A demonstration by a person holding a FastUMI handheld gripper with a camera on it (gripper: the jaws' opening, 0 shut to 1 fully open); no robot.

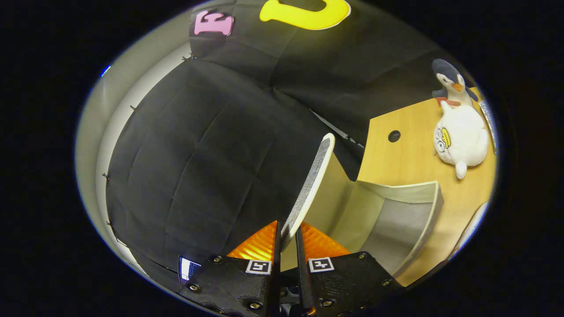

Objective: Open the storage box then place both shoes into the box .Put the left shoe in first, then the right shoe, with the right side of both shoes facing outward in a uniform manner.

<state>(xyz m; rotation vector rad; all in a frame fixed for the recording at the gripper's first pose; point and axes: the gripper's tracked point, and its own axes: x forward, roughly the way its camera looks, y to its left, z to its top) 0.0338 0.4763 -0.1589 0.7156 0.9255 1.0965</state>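
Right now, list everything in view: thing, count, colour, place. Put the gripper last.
Storage box: one, pale grey-beige, on the table just beyond the fingers, open, nothing visible inside.
Box lid: one, grey mesh-textured face with a pale rim, raised on edge, its near end pinched between the fingers.
Table: one, light wood, with a round dark hole near its far edge, under the box.
Plush toys: two, a white one lying on the table beyond the box, and a dark blue and white penguin with an orange beak behind it.
Gripper: one, fingers closed on the lid's edge, holding it up.
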